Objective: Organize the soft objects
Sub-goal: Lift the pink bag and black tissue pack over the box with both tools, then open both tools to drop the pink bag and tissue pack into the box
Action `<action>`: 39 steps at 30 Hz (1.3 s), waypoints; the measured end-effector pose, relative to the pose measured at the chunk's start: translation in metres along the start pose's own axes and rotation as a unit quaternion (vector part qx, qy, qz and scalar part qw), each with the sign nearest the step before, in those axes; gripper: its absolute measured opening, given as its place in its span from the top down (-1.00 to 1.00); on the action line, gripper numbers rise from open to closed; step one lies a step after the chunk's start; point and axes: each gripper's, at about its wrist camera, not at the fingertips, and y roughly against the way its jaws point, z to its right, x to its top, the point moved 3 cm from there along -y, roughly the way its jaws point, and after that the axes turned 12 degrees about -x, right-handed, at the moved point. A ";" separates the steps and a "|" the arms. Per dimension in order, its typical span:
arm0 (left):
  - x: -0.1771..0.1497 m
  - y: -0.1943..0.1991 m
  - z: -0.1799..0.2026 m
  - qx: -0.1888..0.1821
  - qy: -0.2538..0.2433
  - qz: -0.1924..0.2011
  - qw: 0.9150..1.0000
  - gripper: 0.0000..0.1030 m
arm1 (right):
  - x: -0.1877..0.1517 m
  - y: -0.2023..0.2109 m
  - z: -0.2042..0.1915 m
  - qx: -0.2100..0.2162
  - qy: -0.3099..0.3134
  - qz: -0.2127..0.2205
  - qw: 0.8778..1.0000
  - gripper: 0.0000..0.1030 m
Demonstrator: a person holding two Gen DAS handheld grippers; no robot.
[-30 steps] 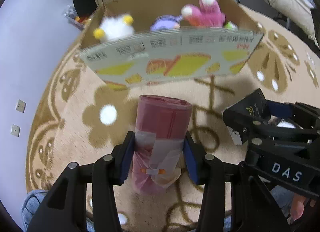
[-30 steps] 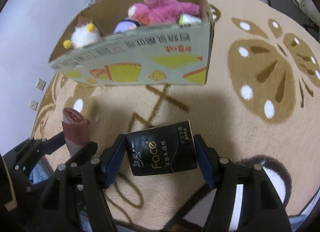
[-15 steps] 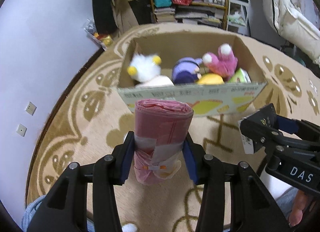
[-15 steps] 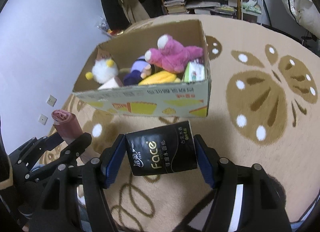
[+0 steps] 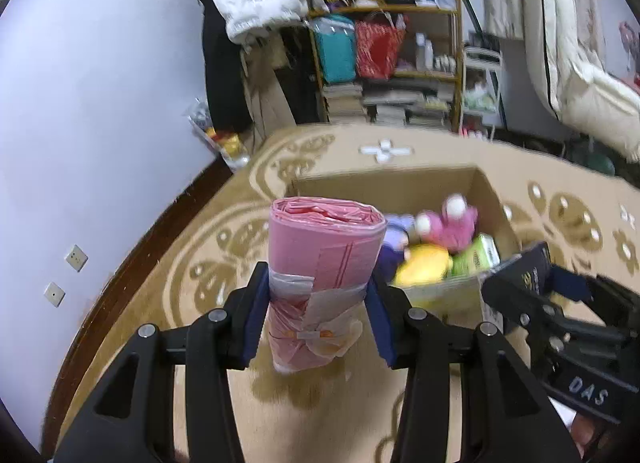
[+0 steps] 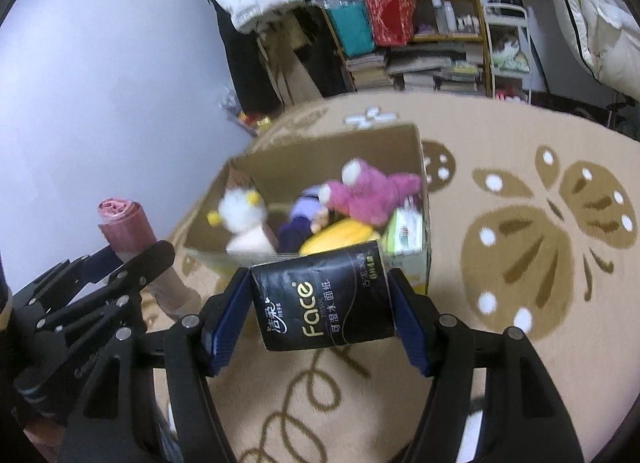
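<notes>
My left gripper [image 5: 318, 315] is shut on a pink roll of plastic bags [image 5: 320, 263] and holds it upright in the air, in front of an open cardboard box [image 5: 400, 183]. My right gripper [image 6: 320, 321] is shut on a black tissue pack [image 6: 324, 301], raised just short of the same box [image 6: 418, 155]. The box holds a pink plush [image 6: 372, 193], a white plush with yellow ears [image 6: 240, 209], a purple toy [image 6: 298, 223], a yellow toy [image 6: 340, 237] and a green tissue pack [image 6: 406, 233]. The roll also shows in the right wrist view [image 6: 126, 227].
The box stands on a beige rug with brown patterns [image 6: 540, 223]. A white wall [image 5: 100, 103] runs along the left. Cluttered shelves with bags and books [image 5: 392, 63] stand behind the rug. White bedding [image 5: 580, 83] lies at the right.
Both grippers have risen with their loads and now look down into the box from higher up. The box's inside has come into view; the grips are unchanged.
</notes>
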 end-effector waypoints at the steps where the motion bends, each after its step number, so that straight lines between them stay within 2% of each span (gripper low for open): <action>1: 0.004 0.001 -0.002 0.003 0.008 0.013 1.000 0.14 | 0.003 0.002 0.000 0.003 -0.001 0.011 1.000 -0.39; 7: 0.023 -0.002 -0.020 -0.001 0.045 0.054 0.998 0.14 | 0.017 0.003 0.000 0.011 -0.011 0.046 0.999 -0.39; 12: 0.031 -0.010 -0.033 -0.014 0.064 0.059 0.996 0.14 | 0.027 0.001 0.001 0.011 -0.015 0.063 0.998 -0.39; 20: 0.038 -0.023 -0.033 -0.024 0.061 0.069 0.995 0.14 | 0.037 -0.013 0.003 0.009 -0.020 0.075 0.997 -0.39; 24: 0.045 -0.029 -0.026 -0.020 0.037 0.070 0.997 0.14 | 0.040 -0.018 0.003 0.007 -0.019 0.076 0.997 -0.39; 30: 0.048 -0.035 -0.021 -0.046 0.047 0.080 0.995 0.14 | 0.043 -0.025 0.008 0.005 -0.023 0.085 0.996 -0.39; 35: 0.044 -0.048 -0.016 -0.051 0.050 0.068 0.995 0.14 | 0.044 -0.036 0.014 0.000 -0.033 0.081 0.996 -0.40; 38: 0.040 -0.057 -0.016 -0.037 0.059 0.052 0.996 0.10 | 0.044 -0.044 0.017 -0.003 -0.035 0.075 0.997 -0.42; 39: 0.039 -0.060 -0.017 -0.032 0.063 0.048 0.996 0.01 | 0.043 -0.046 0.016 -0.004 -0.034 0.073 0.997 -0.42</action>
